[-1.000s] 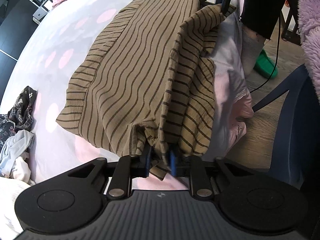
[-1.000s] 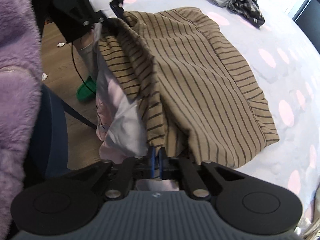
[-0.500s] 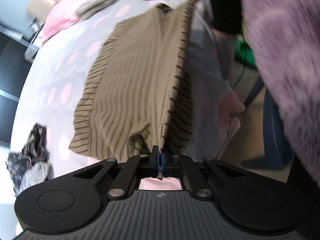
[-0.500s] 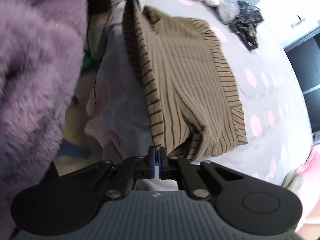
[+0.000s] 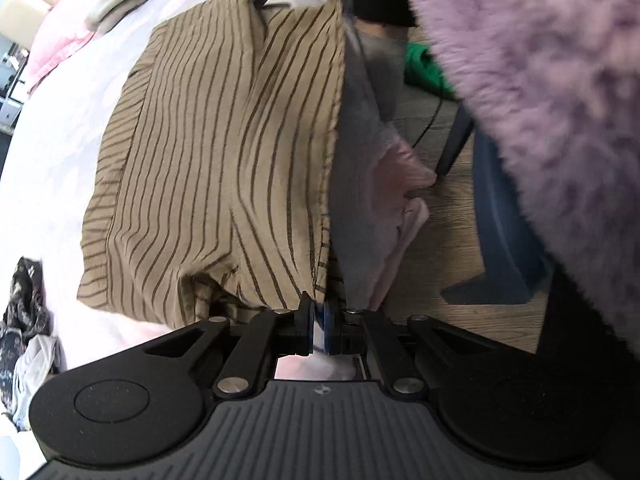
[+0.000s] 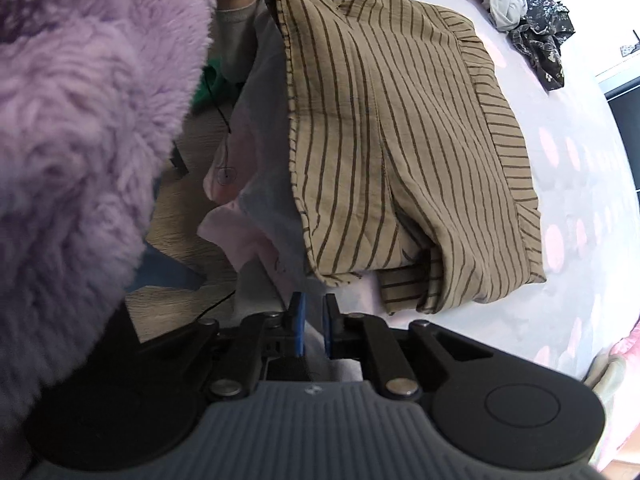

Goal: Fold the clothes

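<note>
Gripping the tan dark-striped cloth shirt (image 5: 224, 152) corner, your left gripper (image 5: 319, 316) stays clenched; your right gripper (image 6: 313, 312) jaws are parted, released.

Both wrist cameras sit low and close at the bed's (image 5: 60, 128) near edge, facing each other along it. Both share the striped garment (image 5: 224, 152) and the bed edge beside the floor.
</note>
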{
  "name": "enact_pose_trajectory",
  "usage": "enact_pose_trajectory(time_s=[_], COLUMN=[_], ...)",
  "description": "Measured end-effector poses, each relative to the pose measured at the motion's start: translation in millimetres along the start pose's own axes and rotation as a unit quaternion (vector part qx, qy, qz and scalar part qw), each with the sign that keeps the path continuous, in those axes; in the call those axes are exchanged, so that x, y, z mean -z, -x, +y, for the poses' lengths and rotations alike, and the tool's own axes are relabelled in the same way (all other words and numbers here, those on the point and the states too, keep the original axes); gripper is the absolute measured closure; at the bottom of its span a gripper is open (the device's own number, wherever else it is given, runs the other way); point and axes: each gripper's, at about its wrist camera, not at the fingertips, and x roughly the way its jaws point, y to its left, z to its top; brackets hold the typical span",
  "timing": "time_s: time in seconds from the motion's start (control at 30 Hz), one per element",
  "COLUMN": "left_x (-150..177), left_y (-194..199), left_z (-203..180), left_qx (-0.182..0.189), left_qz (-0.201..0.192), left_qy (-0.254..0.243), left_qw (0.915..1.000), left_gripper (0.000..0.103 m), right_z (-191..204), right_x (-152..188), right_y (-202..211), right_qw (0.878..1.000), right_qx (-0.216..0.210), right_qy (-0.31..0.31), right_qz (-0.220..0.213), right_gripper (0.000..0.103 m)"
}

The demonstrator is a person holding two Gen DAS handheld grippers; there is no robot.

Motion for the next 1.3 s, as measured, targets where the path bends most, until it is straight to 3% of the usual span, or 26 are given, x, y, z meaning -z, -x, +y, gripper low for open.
enact_pose_trajectory(time_s=[0.13,0.2,0.27,0.33,0.37,0.4,0.43,0.57,0.7,0.8,0.93,1.1,1.3], left_x=[-2,-2,-1,1,2,2,3,4,5,9,9,13,18], left_y=[2,4,11,19,22,24,24,14,2,-2,-15,-19,-12], left_z=[-8,1,11,21,26,31,35,50,51,42,38,39,47], left_qx=[0.001,0.000,0.001,-0.010,-0.009,-0.004,-0.003,0.010,0.031,0.039,0.047,0.046,0.058], left_qz=[0.002,-0.002,-0.021,-0.042,-0.049,-0.055,-0.056,-0.041,-0.017,-0.004,0.004,0.009,-0.001], left_qy=[-0.013,-0.001,0.030,0.059,0.073,0.088,0.098,0.129,0.130,0.114,0.106,0.115,0.140], left_qw=[0.9999,1.0000,0.9993,0.9973,0.9961,0.9946,0.9936,0.9907,0.9909,0.9927,0.9932,0.9922,0.9885], left_gripper=[0.100,0.093,0.063,0.052,0.052,0.052,0.052,0.052,0.052,0.052,0.052,0.053,0.053], right_z=[-5,-11,-23,-34,-36,-33,-31,-11,2,3,2,8,4], right_x=[-2,-1,0,0,-1,-3,-5,-11,-10,-14,-19,-6,-3], right_y=[1,4,6,4,2,-3,-8,-36,-56,-62,-72,-71,-49], right_qw=[1.000,1.000,0.998,0.994,0.994,0.996,0.998,0.995,0.986,0.983,0.982,0.988,0.993], right_qx=[-0.006,-0.001,0.001,0.004,0.006,0.016,0.025,0.066,0.061,0.070,0.061,0.050,-0.012], right_qy=[-0.005,-0.028,-0.068,-0.103,-0.105,-0.083,-0.061,0.073,0.153,0.170,0.177,0.146,0.115], right_qz=[0.003,-0.004,-0.014,-0.023,-0.024,-0.018,-0.012,0.022,0.023,0.005,0.012,0.018,0.017], right_gripper=[0.092,0.092,0.091,0.091,0.088,0.077,0.073,0.073,0.074,0.074,0.074,0.103,0.103])
